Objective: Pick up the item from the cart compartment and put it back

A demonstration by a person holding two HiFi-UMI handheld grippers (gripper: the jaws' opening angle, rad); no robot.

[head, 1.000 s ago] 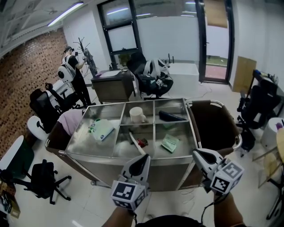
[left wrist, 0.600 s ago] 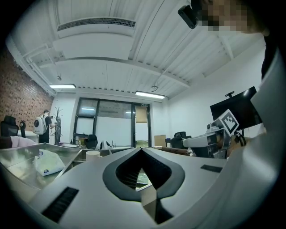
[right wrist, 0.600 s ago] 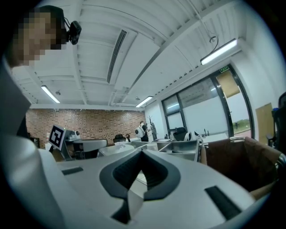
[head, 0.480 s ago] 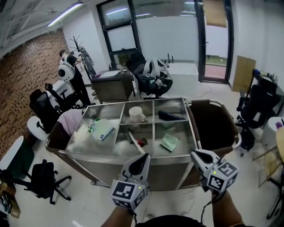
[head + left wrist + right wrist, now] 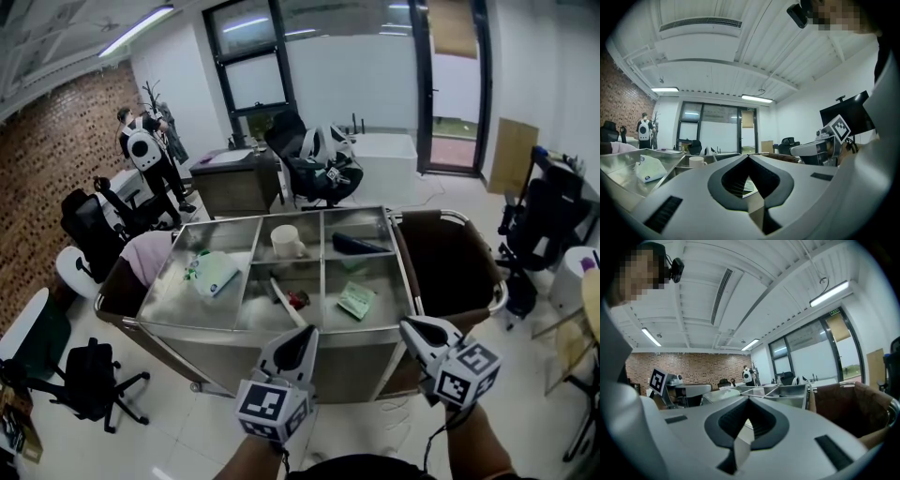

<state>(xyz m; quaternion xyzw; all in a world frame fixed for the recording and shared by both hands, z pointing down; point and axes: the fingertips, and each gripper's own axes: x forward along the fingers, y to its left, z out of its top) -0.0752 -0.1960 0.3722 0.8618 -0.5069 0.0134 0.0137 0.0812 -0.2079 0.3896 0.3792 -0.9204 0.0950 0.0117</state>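
Note:
The steel cart stands in front of me, its top split into several compartments. They hold a white mug, a white and green pouch, a dark flat item, a green packet and a small red thing beside a white stick. My left gripper hovers at the cart's near edge, shut and empty. To its right, my right gripper is held off the near right corner, also shut and empty. Its own view shows the right gripper with its tips together. The left gripper shows its tips together too.
A brown bag hangs at the cart's right end and a pink-topped one at its left. Black chairs stand at the left and a desk lies behind. A person stands far back left.
My right gripper has drifted slightly left and down. The person in the background has stepped left. The left gripper and the cart items have not moved.

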